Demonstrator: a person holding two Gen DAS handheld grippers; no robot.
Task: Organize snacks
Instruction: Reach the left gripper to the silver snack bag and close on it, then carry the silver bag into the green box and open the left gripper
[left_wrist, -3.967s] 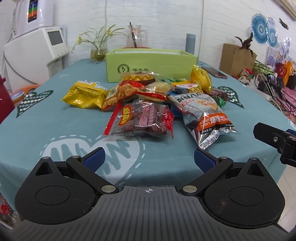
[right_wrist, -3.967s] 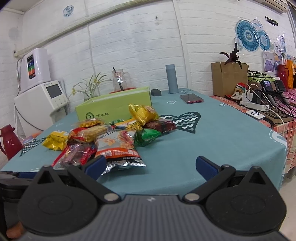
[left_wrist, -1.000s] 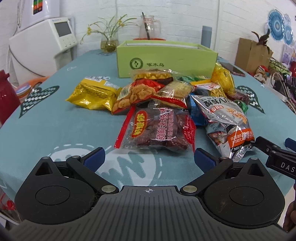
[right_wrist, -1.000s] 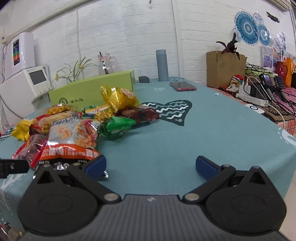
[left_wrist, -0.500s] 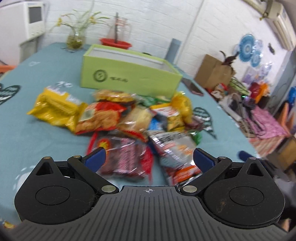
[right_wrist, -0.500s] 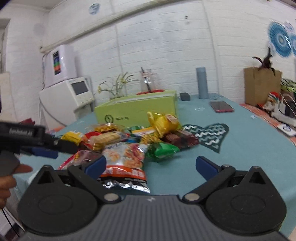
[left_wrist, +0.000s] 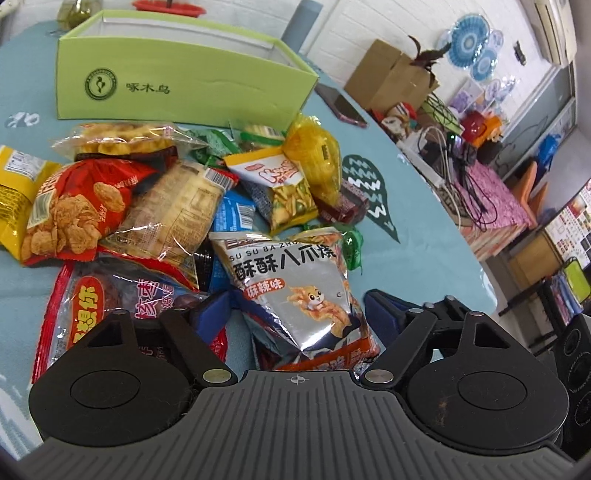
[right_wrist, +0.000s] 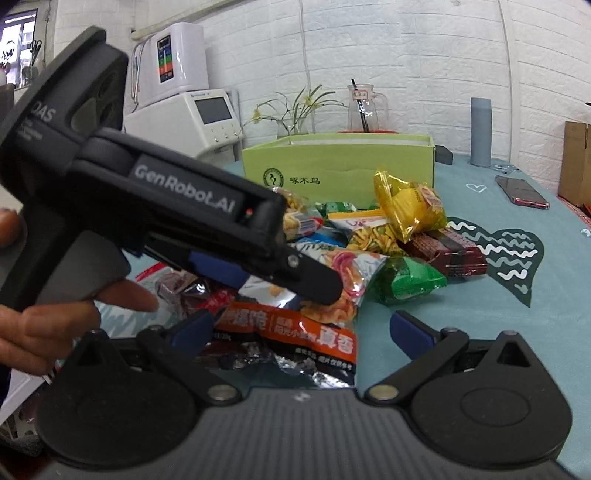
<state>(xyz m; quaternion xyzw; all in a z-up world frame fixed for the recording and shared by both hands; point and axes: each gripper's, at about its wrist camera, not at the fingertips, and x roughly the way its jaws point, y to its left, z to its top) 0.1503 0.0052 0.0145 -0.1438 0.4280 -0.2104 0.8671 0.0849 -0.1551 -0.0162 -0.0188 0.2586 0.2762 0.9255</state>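
A heap of snack bags lies on the teal tablecloth (left_wrist: 413, 221) in front of an open green box (left_wrist: 177, 88). My left gripper (left_wrist: 297, 310) is open, its jaws on either side of a silver and orange snack bag (left_wrist: 295, 280). That bag also shows in the right wrist view (right_wrist: 291, 328), between the open jaws of my right gripper (right_wrist: 303, 328). The left gripper's body (right_wrist: 177, 206) crosses the right wrist view above the bag. A red dates bag (left_wrist: 110, 306) lies left of the silver bag.
A yellow bag (left_wrist: 317, 155), a green packet (right_wrist: 406, 280) and a dark red bar (right_wrist: 447, 251) lie at the heap's right. A phone (right_wrist: 521, 192), a grey bottle (right_wrist: 480, 129) and a glass jug (right_wrist: 364, 107) stand further back. The table edge drops off at right.
My left gripper has moved forward and down over the silver bag, which now lies between its jaws. My right gripper has come in from the bag's other end.
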